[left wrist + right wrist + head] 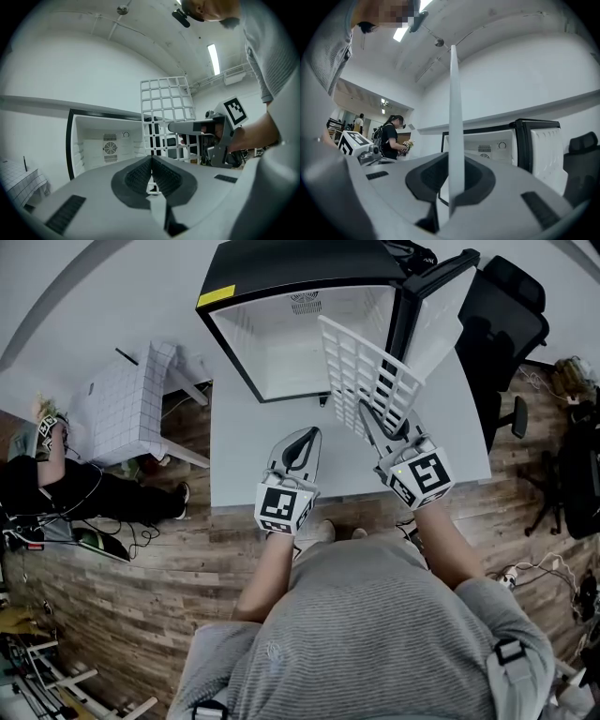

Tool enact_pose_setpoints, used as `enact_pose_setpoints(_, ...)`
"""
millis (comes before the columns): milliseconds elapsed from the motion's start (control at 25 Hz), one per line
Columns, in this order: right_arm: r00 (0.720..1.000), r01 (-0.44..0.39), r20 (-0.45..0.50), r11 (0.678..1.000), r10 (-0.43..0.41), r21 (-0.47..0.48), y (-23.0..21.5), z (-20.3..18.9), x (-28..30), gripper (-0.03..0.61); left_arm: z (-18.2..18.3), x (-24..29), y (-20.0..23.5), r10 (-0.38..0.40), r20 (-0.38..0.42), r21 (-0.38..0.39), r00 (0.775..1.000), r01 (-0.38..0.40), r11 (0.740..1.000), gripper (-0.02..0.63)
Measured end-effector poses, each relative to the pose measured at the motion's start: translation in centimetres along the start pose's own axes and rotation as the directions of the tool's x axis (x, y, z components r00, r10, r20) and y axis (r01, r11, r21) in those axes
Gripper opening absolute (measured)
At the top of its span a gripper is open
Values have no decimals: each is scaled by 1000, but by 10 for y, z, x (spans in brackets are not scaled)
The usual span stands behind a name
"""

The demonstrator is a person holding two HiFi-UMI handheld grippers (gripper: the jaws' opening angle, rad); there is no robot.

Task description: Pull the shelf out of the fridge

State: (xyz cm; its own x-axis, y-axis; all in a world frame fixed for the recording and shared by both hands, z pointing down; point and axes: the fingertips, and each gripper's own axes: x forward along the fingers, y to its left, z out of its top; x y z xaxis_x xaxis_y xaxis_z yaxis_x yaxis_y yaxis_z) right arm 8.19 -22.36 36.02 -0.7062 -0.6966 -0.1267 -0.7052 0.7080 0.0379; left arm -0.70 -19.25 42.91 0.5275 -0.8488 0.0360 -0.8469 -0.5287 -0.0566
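Observation:
The white wire shelf (367, 371) is outside the small fridge (291, 320), held up tilted over the table in front of the open compartment. My right gripper (367, 418) is shut on the shelf's near edge; in the right gripper view the shelf (453, 122) stands edge-on between the pads. My left gripper (298, 447) rests low over the table, to the left of the shelf, shut with nothing in it. In the left gripper view the shelf (166, 110) rises upright beside the right gripper (176, 126), with the fridge (108, 140) behind.
The fridge door (441, 282) is swung open at the right. The white table (234, 456) carries the fridge. A checked white box (122, 409) stands to the left on the floor, a black office chair (506, 315) to the right. A person (56, 474) sits at far left.

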Motion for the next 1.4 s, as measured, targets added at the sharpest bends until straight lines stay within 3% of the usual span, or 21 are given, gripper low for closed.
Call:
enact_pose_setpoints(320,1000,-18,3,999,18,47,2,-10,-7,35,3,1,-1,-4,0,8,1000,4,1000,11)
enact_pose_setpoints(1400,1000,-30,4,1000,30,-7,7,-1,1,35,7,2,2,-11,10,12,1000,11,1000,11)
